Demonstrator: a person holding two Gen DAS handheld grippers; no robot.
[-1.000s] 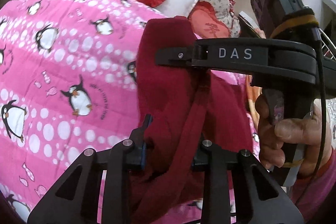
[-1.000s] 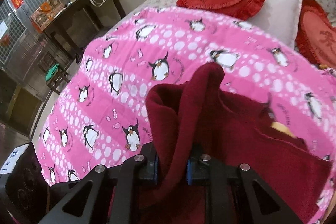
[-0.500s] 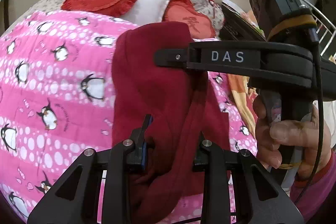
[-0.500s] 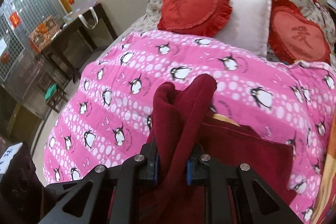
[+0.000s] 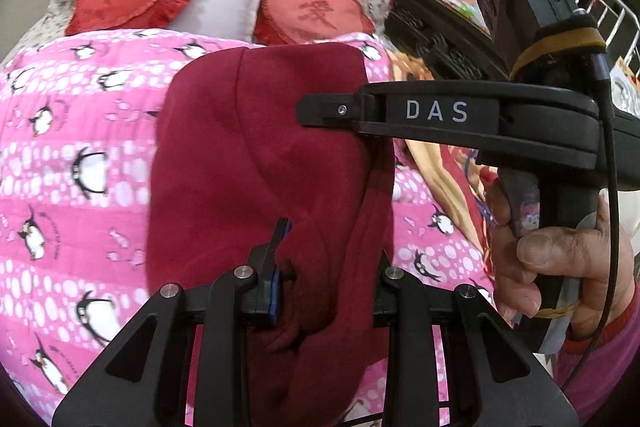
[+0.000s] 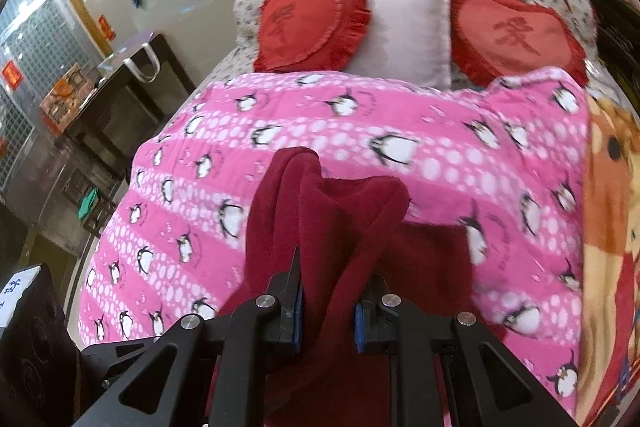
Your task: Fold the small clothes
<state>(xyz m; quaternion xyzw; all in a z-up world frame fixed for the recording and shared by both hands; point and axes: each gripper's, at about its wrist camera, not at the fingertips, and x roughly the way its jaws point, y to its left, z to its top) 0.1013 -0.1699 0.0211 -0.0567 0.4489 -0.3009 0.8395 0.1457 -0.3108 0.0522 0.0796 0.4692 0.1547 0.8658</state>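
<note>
The left gripper pinches a thick bunch of the soft, fleecy dark red garment between its narrow jaws; the right gripper clamps another fold of it. The cloth hangs lifted above the pink penguin-print quilt. Behind lie two frilled red heart cushions and a white pillow. Since a second ago, both grippers have risen, showing more bed.
</note>
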